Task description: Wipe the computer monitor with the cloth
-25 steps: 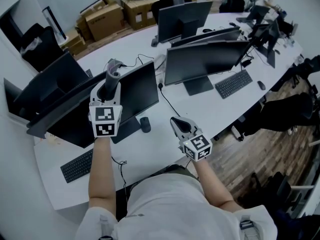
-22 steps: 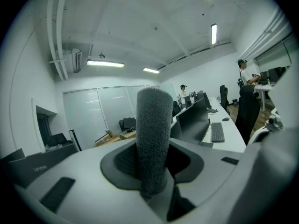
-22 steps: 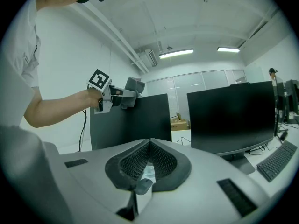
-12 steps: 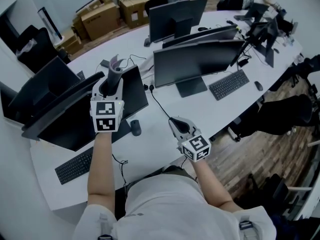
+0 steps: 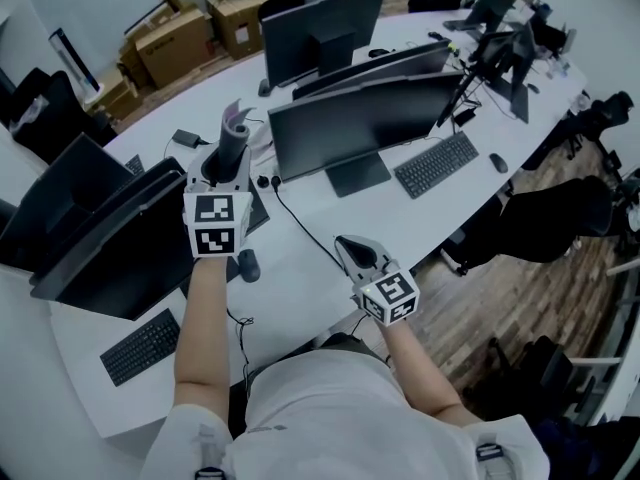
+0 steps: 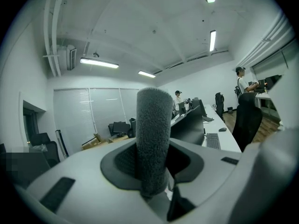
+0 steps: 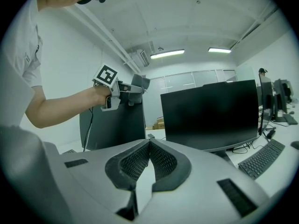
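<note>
Head view: high, steeply down over desk (image 5: 420, 218). Left gripper view: tilted up at ceiling (image 6: 154, 27). Right gripper view: level, near monitor (image 7: 210, 115); head view shares it.

Two grippers showed: the left gripper (image 5: 228, 153) and the right gripper (image 5: 350, 241). There was one gray cloth (image 6: 152, 139). On the desk lay two keyboards, the left keyboard (image 5: 141, 346) and the right keyboard (image 5: 436, 164); two mice, the left mouse (image 5: 248, 264) and the right mouse (image 5: 498, 162); and at least six monitors (image 5: 365, 118).
</note>
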Available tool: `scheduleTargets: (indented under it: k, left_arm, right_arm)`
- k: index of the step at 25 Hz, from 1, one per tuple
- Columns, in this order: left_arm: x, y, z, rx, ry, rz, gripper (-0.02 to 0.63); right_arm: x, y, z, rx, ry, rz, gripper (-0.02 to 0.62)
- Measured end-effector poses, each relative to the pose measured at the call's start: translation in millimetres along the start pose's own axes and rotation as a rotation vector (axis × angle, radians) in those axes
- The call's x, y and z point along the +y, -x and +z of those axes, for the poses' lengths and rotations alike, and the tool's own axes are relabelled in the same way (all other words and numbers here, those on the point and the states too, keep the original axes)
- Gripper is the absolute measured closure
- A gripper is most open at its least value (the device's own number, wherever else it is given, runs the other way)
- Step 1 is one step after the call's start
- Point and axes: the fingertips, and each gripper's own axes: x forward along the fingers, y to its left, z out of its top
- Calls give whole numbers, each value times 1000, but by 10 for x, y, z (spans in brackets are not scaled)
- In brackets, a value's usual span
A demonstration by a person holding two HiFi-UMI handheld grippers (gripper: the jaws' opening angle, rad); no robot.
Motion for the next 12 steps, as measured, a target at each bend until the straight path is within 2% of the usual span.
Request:
scheduleTargets:
  k: [6, 12]
  left_arm:
    - [-258, -168, 139, -52, 43, -47, 472]
    - [-507, -256, -7, -47, 178, -143, 472]
  right_arm:
    - [-203, 110, -31, 4, -8, -36, 586]
    - [-256, 146, -41, 11, -8, -47, 586]
